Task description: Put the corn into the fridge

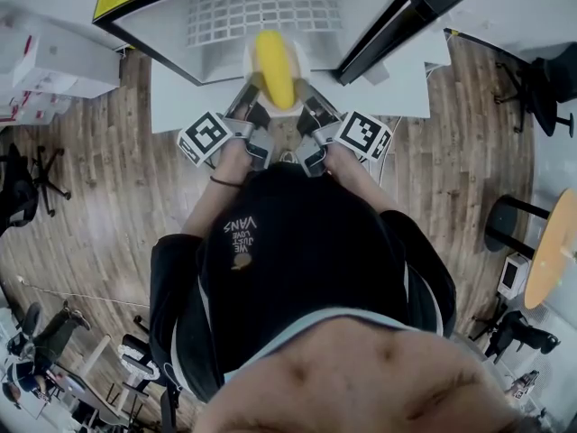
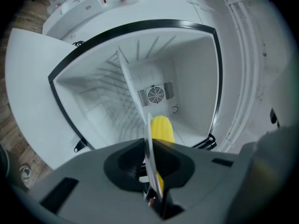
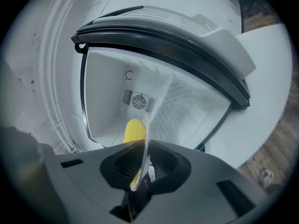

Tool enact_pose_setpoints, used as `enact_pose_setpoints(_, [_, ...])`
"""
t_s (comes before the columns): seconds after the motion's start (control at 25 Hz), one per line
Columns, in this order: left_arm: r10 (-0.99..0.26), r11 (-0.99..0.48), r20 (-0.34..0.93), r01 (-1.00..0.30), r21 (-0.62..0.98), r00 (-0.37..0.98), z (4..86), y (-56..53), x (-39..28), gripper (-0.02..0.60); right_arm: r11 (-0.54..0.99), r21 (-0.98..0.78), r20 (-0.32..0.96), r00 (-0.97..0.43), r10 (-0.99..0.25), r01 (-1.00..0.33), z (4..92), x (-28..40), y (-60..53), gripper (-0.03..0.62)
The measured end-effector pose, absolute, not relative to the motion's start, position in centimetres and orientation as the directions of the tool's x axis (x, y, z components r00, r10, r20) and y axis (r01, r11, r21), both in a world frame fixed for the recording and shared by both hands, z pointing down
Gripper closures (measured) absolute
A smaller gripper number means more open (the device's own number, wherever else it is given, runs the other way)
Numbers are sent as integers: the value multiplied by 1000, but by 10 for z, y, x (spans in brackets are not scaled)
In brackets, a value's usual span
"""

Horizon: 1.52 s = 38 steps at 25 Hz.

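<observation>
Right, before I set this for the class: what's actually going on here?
A person holds a white plate with a cob of corn lying on it. The left gripper and the right gripper are each clamped on the plate's rim, one on either side. The plate is at the mouth of the open fridge and has not yet been set down inside.

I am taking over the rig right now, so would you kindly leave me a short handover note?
Left gripper: shut on the plate rim.
Right gripper: shut on the opposite rim.
The corn lies on the plate, held before the open fridge.
Done: fridge open, corn at the opening.
Left: slide plate and corn inside, then release.
</observation>
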<state>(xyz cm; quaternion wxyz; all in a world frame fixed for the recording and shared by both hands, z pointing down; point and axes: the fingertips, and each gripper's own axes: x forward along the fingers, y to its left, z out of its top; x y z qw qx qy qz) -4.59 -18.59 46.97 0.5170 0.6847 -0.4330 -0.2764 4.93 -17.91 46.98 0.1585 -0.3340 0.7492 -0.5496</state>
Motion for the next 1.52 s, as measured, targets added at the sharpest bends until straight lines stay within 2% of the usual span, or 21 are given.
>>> enact_pose_setpoints(0.16, [-878, -91, 70, -309, 947, 474, 468, -194, -48, 548, 137, -928, 167, -715, -679, -347, 474, 51, -185, 559])
enact_pose_setpoints(0.36, [-867, -106, 62, -304, 947, 495, 467, -194, -55, 548, 194, -935, 87, -721, -688, -298, 464, 37, -186, 559])
enact_pose_setpoints(0.64, [-846, -84, 81, -282, 956, 527, 469, -222, -66, 548, 112, -926, 174, -669, -723, -362, 472, 32, -208, 559])
enact_pose_setpoints(0.88, [-837, -68, 90, -265, 962, 540, 469, -236, -70, 548, 136, -938, 118, -663, -739, -319, 464, 21, -223, 559])
enact_pose_setpoints(1.52, [-820, -48, 96, -235, 971, 564, 473, -258, -76, 548, 105, -938, 137, -629, -765, -331, 467, 16, -241, 559])
